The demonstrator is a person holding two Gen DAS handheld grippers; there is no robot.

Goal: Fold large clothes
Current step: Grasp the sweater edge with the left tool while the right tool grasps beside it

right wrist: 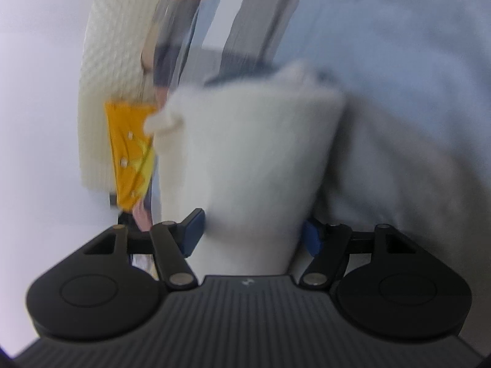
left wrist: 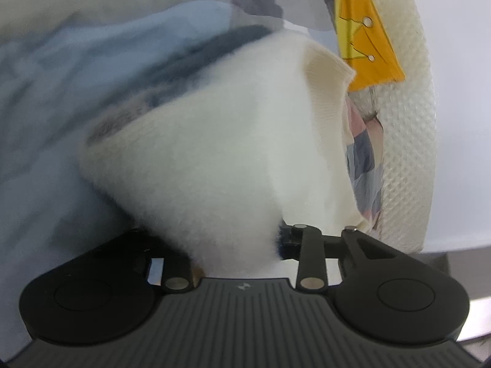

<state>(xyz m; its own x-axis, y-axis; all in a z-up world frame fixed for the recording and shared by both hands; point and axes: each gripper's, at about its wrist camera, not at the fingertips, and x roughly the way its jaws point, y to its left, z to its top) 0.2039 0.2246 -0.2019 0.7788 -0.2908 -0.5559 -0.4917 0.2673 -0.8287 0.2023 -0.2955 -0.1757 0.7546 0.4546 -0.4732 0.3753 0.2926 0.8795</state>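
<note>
Folding has barely begun: the left hand-held gripper (left wrist: pixel 236 245) pinches a bunch of the fluffy white garment (left wrist: pixel 214 141), and the right hand-held gripper (right wrist: pixel 251 233) brackets another bunch, contact unclear. Beyond the garment lie blue fabric (left wrist: pixel 46 92) and a yellow cloth (left wrist: pixel 365 40); every fold remains.

Both views bright, even, soft daylight-like light; no hard shadows, no glare. Fisheye bending strong at edges, corners vignetted dark. Left wrist view: white garment (left wrist: pixel 221 153) soft, blue fabric (left wrist: pixel 46 92) at left smeared. Right wrist view blurrier overall, streaked upper centre; yellow cloth (right wrist: pixel 132 153) smeared.
</note>
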